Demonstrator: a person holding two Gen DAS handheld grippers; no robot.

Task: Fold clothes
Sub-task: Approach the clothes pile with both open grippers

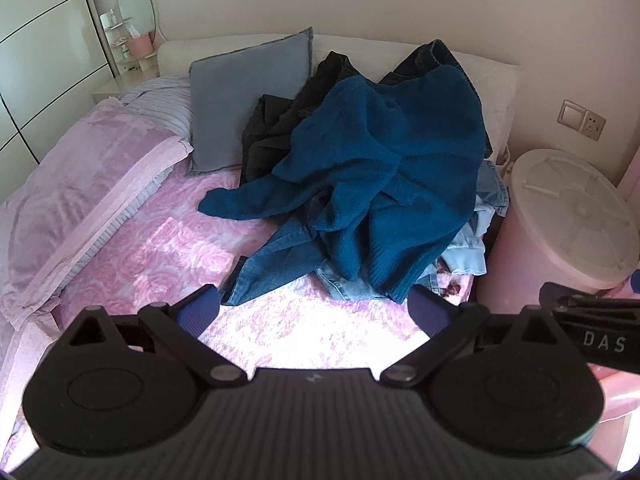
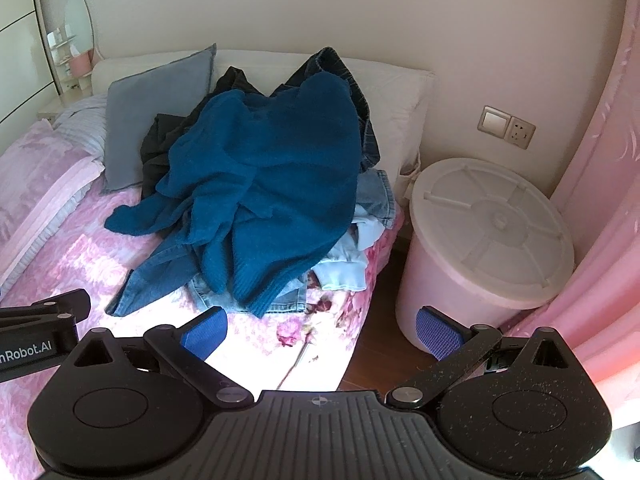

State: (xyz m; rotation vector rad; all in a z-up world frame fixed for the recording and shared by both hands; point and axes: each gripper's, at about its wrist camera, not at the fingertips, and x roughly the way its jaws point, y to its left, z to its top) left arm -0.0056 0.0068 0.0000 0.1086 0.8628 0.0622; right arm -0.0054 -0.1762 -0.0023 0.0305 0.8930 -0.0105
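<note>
Sprawling atop heaped jeans (image 1: pixel 276 256), crumpled teal sweater (image 1: pixel 384 160) on bed (image 1: pixel 160 248).

1. Ahead of me, a grey-blue pillow (image 1: pixel 250 104) leans against the white headboard (image 2: pixel 384 84).
2. A pink bin with a pale lid (image 2: pixel 490 216) stands beside the bed (image 1: pixel 168 256).
3. A wall switch and socket (image 2: pixel 506 126) sit above it.
4. An oval mirror (image 1: pixel 134 0) stands far left.
</note>
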